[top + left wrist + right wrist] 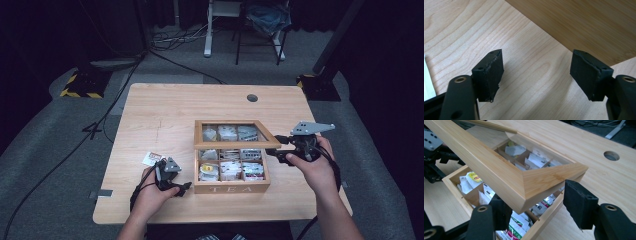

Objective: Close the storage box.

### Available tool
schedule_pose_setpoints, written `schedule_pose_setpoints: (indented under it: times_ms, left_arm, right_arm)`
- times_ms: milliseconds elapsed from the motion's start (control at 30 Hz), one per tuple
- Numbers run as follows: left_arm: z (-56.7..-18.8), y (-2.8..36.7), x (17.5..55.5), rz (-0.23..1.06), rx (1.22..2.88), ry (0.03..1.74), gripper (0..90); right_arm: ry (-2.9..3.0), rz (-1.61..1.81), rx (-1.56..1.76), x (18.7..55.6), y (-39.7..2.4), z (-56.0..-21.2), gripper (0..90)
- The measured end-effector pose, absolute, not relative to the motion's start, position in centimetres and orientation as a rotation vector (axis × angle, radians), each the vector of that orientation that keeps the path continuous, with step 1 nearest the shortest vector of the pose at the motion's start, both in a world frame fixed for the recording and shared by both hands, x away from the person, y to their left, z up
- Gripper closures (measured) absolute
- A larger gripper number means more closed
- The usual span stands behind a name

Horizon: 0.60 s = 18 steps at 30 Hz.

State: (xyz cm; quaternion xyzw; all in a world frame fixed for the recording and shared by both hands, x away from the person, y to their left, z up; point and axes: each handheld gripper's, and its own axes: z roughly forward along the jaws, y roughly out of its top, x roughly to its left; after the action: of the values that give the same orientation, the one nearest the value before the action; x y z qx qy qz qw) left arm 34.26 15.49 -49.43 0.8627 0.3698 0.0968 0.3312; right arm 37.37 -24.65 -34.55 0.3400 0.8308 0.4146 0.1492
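Note:
A wooden tea box (231, 188) marked TEA stands on the table, its compartments full of tea bags (471, 178). Its glass-paned lid (225, 145) is tilted up, partly raised. My right gripper (276, 148) is at the box's right side, shut on the lid's front right corner (544, 176), with one black pad on each side of the corner. My left gripper (181, 188) lies low on the table just left of the box, jaws open and nothing between them (537, 75). The box's side wall (586, 25) is just ahead of it.
A single tea packet (151, 158) lies on the table behind my left hand, and its white edge (427, 85) is visible at the left. A cable hole (252, 98) sits near the table's far edge. Cables and stand bases are on the floor beyond.

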Motion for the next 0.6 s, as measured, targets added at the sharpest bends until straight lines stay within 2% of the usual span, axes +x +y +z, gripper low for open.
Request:
schedule_pose_setpoints:
  times_ms: [600]
  left_arm:
    - [-50.33,15.54,34.37,0.331,2.217,0.915,19.3]
  right_arm:
    - [2.528,1.073,1.001,36.55,-24.42,-34.51,42.5]
